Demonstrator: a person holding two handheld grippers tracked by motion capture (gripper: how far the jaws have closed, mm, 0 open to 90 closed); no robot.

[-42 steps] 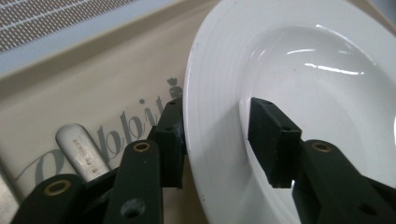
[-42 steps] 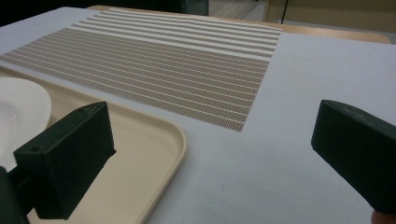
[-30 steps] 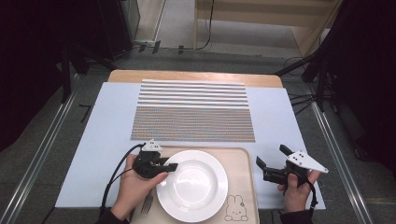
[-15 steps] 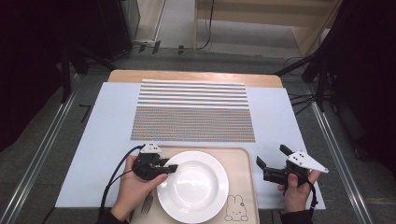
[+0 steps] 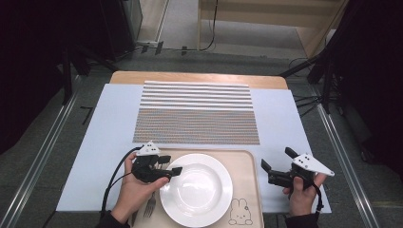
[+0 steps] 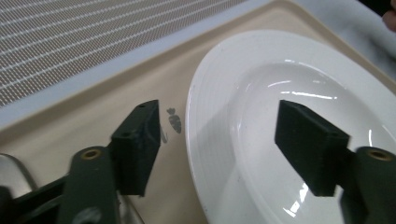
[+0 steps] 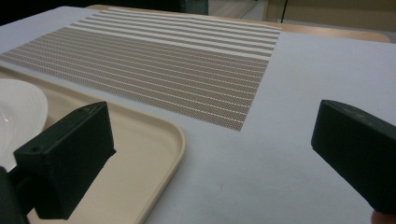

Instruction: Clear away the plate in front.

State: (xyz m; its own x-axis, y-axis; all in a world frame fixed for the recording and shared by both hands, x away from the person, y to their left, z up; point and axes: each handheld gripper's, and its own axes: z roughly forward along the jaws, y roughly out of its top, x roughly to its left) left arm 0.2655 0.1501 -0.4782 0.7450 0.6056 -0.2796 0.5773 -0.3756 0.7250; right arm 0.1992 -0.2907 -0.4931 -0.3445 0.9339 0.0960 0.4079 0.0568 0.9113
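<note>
A white plate [image 5: 197,190] lies on a beige tray [image 5: 244,166] at the table's near edge. My left gripper [image 5: 170,165] is at the plate's left rim. In the left gripper view its jaws have just been opening. They stand apart, one over the tray [image 6: 116,88] and one over the plate [image 6: 289,74], with the rim between them and untouched. My right gripper [image 5: 277,159] hovers open just right of the tray with nothing between its jaws. The right gripper view looks over the tray's corner [image 7: 149,154] and a bit of the plate [image 7: 18,107].
A striped woven placemat [image 5: 197,114] lies beyond the tray on the pale blue table cover [image 5: 109,142]. A fork [image 5: 150,205] rests on the tray left of the plate, under my left hand. A rabbit drawing [image 5: 236,211] marks the tray's near right.
The left gripper's jaws have spread apart at the plate's left rim. Both hands have stayed where they were, and the plate has not moved.
</note>
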